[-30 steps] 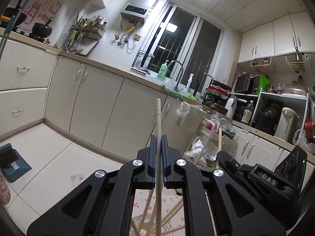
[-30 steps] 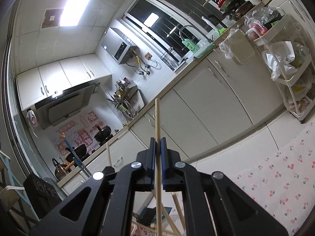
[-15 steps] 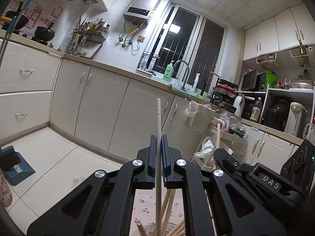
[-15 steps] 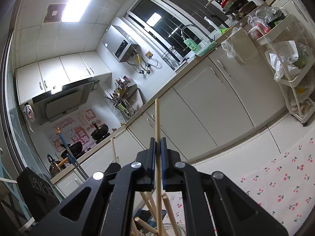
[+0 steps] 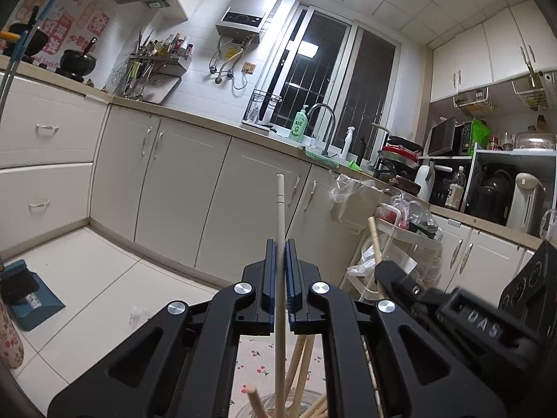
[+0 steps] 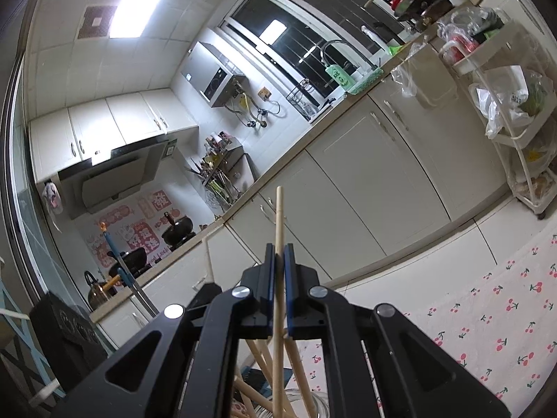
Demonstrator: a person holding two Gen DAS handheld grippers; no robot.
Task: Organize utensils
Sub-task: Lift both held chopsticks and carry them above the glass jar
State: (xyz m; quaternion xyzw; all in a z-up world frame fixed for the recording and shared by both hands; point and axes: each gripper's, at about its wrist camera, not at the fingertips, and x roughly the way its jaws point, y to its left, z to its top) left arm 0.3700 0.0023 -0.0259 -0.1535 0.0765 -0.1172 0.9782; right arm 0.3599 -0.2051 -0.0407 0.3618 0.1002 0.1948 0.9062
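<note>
My left gripper (image 5: 279, 248) is shut on a pale chopstick (image 5: 280, 209) that stands upright between its blue pads. Its lower end reaches down into a clear glass jar (image 5: 268, 404) holding several wooden chopsticks (image 5: 299, 355). My right gripper (image 6: 277, 251) is shut on a wooden chopstick (image 6: 279, 216), also upright, above the same glass jar (image 6: 313, 399) with several chopsticks (image 6: 296, 362) leaning in it. In the left wrist view the right gripper's black body (image 5: 452, 313) sits at the right with its chopstick (image 5: 374, 240) sticking up.
A cherry-print tablecloth (image 6: 494, 324) lies under the jar. Kitchen cabinets (image 5: 181, 188) and a countertop with a sink tap (image 5: 323, 118) run behind. A white trolley (image 6: 515, 111) with plastic bags stands at the right. A blue dustpan (image 5: 31, 299) sits on the floor.
Both grippers have sunk a little with their chopsticks. The jar's rim and the chopsticks in it now show more at the bottom of both views.
</note>
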